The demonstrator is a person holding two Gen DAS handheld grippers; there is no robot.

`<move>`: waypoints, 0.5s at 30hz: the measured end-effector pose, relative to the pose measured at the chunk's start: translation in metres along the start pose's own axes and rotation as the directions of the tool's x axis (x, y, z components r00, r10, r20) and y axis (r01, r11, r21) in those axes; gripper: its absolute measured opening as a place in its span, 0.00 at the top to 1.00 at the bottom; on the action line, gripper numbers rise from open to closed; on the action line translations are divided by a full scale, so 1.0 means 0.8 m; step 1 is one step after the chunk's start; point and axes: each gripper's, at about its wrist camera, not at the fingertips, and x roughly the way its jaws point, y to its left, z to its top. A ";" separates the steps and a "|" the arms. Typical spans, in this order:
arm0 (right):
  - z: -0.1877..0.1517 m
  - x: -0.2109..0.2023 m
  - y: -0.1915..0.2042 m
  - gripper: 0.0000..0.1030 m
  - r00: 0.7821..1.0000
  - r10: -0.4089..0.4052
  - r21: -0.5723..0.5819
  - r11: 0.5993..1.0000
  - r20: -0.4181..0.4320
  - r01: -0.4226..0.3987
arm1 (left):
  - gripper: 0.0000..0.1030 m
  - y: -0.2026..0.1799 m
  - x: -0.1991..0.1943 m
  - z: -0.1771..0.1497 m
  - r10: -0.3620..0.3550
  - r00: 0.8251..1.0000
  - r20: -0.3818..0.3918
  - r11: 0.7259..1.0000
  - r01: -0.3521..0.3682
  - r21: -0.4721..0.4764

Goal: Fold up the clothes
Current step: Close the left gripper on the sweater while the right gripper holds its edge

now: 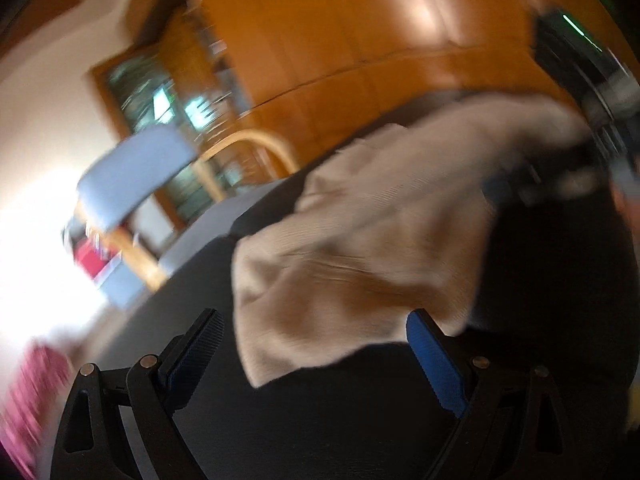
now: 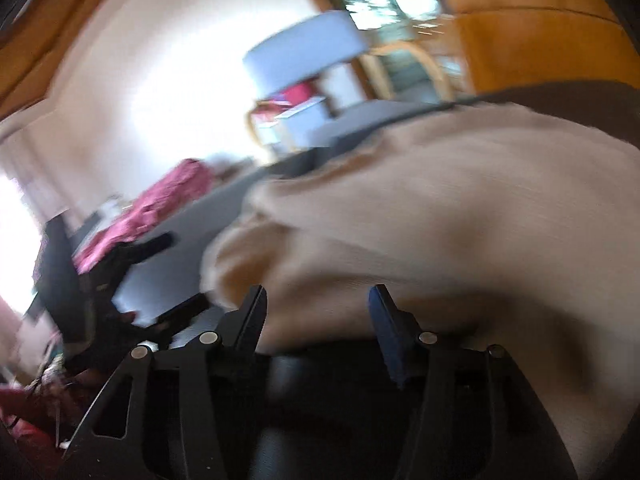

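A beige knit garment (image 1: 360,248) lies crumpled on the dark table (image 1: 320,432). My left gripper (image 1: 316,340) is open, and the garment's near edge hangs just past its blue-padded fingertips. In the right wrist view the garment (image 2: 440,216) fills the right half. The right gripper (image 2: 318,312) is open too, its tips at the cloth's near fold, with nothing clamped. The right gripper (image 1: 560,172) also shows blurred at the garment's far right corner. The left gripper (image 2: 140,280) shows open at the left of the right wrist view. Both views are motion-blurred.
A pink patterned garment (image 2: 160,208) lies on the table's left part, also seen as the pink cloth (image 1: 32,392). Beyond the table stand a chair with a pale blue back (image 2: 304,52) and a wooden cabinet (image 1: 320,40).
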 end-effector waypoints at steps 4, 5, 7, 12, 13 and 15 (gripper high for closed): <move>-0.004 -0.020 -0.025 0.45 0.999 -0.048 0.100 0.994 0.021 0.045 | 0.11 -0.031 0.004 0.003 -0.049 0.999 0.011 0.979 0.045 0.199; -0.003 -0.020 -0.028 0.45 0.999 -0.035 0.122 0.992 0.031 0.031 | 0.11 -0.038 0.005 0.004 -0.061 0.998 0.013 0.967 0.056 0.248; -0.012 -0.026 -0.035 0.45 0.999 -0.013 0.141 0.990 0.036 0.008 | 0.11 -0.053 0.007 0.005 -0.086 0.996 0.013 0.936 0.076 0.344; -0.005 0.002 -0.030 0.44 1.000 -0.020 0.132 0.991 0.024 0.017 | 0.02 -0.070 0.026 0.020 -0.098 0.995 -0.005 0.895 0.091 0.436; -0.006 0.002 -0.028 0.44 0.999 -0.026 0.127 0.992 0.029 0.022 | 0.02 -0.068 0.035 0.026 -0.083 0.996 -0.009 0.907 0.080 0.414; -0.006 0.007 -0.026 0.42 0.999 -0.028 0.129 0.991 0.038 0.023 | 0.02 -0.063 0.049 0.033 -0.056 0.998 -0.027 0.929 0.062 0.364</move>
